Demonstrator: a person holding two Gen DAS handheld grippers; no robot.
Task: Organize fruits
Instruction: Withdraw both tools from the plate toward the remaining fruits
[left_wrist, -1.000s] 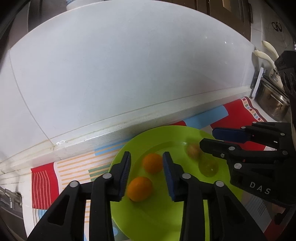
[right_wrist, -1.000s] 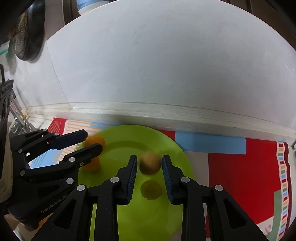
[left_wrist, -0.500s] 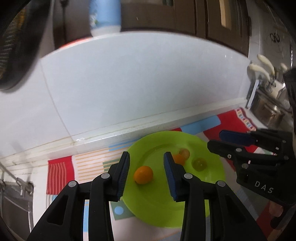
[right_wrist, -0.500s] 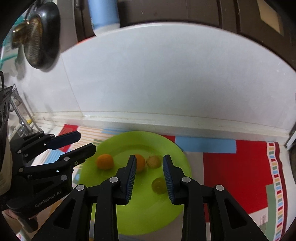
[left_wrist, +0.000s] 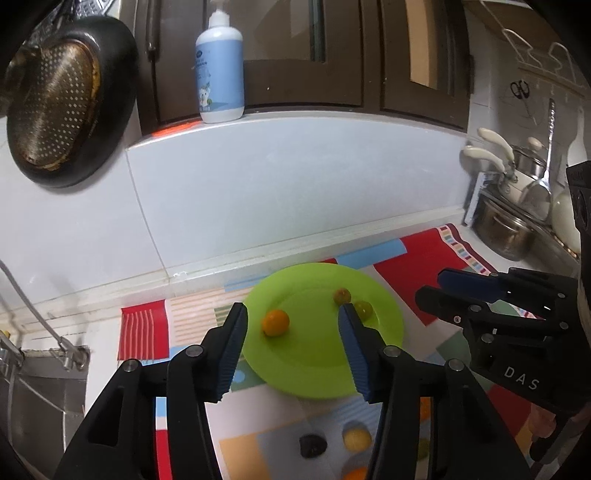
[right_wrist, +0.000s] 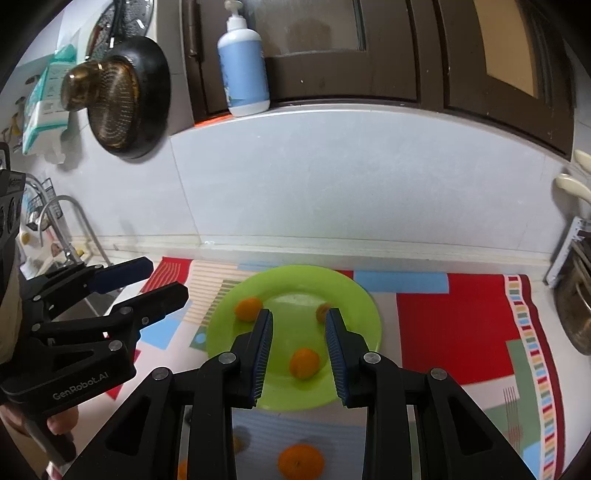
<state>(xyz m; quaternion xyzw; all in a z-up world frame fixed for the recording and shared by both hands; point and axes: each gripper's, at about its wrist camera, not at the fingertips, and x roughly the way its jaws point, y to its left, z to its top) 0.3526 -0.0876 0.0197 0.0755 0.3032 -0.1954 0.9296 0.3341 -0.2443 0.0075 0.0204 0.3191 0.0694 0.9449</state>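
A green plate (left_wrist: 314, 369) (right_wrist: 354, 295) lies on a colourful mat. In the left wrist view it holds an orange fruit (left_wrist: 275, 322), a small reddish fruit (left_wrist: 342, 295) and a greenish one (left_wrist: 362, 308). The right wrist view shows two orange fruits (right_wrist: 248, 308) (right_wrist: 304, 363) and a small one (right_wrist: 323, 312) on it. My left gripper (left_wrist: 293, 349) is open and empty above the plate's near side. My right gripper (right_wrist: 298, 356) is open and empty above the plate. Loose fruits lie on the mat nearer me: a dark one (left_wrist: 312, 445), a yellow one (left_wrist: 357, 438) and an orange (right_wrist: 301, 461).
A tiled wall rises behind the mat (right_wrist: 461, 325). A pump bottle (left_wrist: 219, 66) stands on the ledge and a dark pan (left_wrist: 66, 103) hangs at left. A sink with tap (right_wrist: 62, 221) is at left; steel pots (left_wrist: 506, 229) stand at right.
Both grippers have pulled back and up from the plate. The left gripper's jaws have opened wider. The fruits on the plate have rolled and spread apart.
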